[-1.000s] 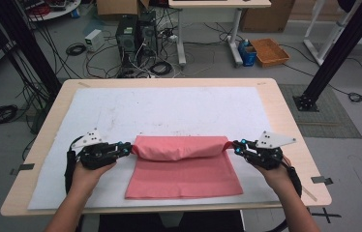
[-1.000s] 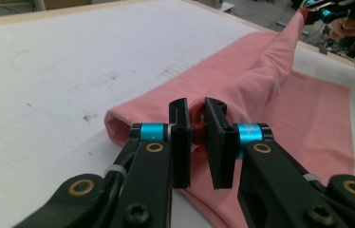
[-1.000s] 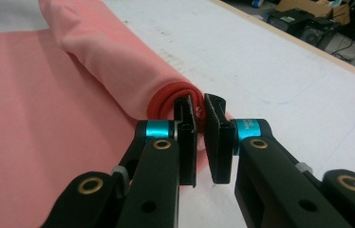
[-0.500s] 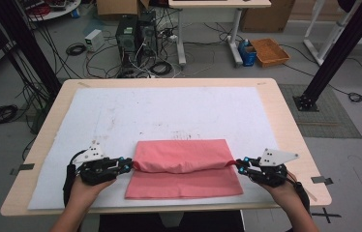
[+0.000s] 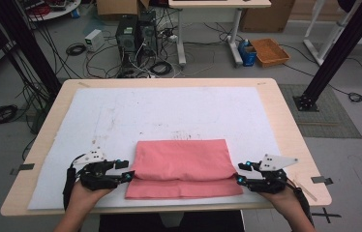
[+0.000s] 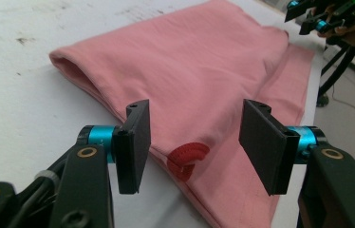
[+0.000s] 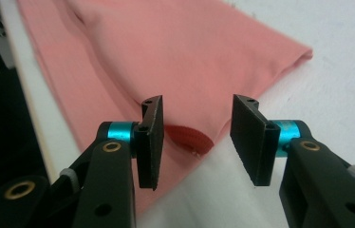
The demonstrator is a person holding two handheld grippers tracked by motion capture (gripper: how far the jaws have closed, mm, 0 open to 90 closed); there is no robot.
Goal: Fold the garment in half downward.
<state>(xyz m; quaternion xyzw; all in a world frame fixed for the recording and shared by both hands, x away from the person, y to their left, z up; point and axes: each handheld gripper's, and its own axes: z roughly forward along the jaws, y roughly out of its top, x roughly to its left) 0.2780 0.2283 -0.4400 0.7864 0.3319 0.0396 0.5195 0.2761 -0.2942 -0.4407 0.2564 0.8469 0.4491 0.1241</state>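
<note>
A pink cloth [image 5: 181,164] lies folded on the white mat [image 5: 169,113], near the table's front edge. My left gripper [image 5: 127,170] sits at the cloth's left edge and my right gripper [image 5: 240,173] at its right edge. In the left gripper view the left gripper [image 6: 194,140] stands open; its jaws have just been opening, and the cloth [image 6: 190,71] with a red ribbed trim [image 6: 187,159] lies beyond them, untouched by the pads. In the right gripper view the right gripper [image 7: 195,137] is also open after opening, over the cloth's corner [image 7: 166,61] and a red trim [image 7: 190,137].
The wooden table [image 5: 285,125] ends just behind my hands. Tape strips [image 5: 320,180] mark its sides. On the floor beyond are computer towers [image 5: 135,34], cables, an orange tray [image 5: 269,50] and a black frame post [image 5: 339,53].
Both grippers came toward the near edge and lower, drawing the cloth's fold forward. Their jaws then opened and let go of the cloth, which now lies flat.
</note>
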